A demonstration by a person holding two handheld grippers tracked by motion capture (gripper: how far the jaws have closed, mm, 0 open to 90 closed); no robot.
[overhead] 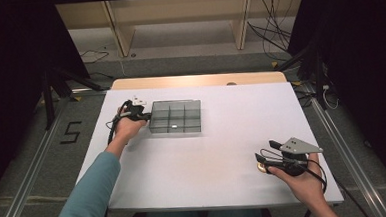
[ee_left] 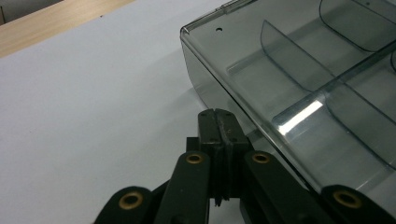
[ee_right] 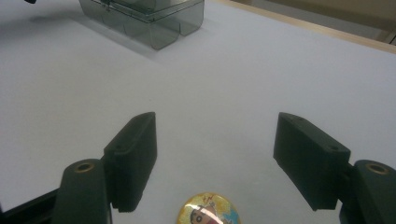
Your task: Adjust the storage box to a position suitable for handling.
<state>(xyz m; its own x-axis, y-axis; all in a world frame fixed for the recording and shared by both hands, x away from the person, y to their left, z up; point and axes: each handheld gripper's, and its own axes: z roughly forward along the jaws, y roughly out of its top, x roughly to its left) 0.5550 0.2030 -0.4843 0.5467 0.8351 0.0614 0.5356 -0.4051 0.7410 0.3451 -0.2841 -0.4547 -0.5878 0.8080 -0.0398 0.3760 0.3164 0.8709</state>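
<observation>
From the high view, the work looks barely begun: the round badge [overhead: 260,169] lies on the white table [overhead: 222,137] at about four o'clock, just beside the right gripper [overhead: 261,157], not yet lifted. The compartment box [overhead: 176,117] sits at ten o'clock, with the left gripper [overhead: 145,116] at its left wall, forearm reaching forward.

In the left gripper view, the jaws are pressed together on nothing, tips just beside the box's smoky wall [ee_left: 219,93].

In the right gripper view, the jaws gape wide and empty, the badge [ee_right: 209,211] low between them at six o'clock and the box [ee_right: 149,18] far off at eleven.

Smoky grey box [overhead: 175,117], yellow cartoon badge [ee_right: 208,213], white table [overhead: 208,152].
</observation>
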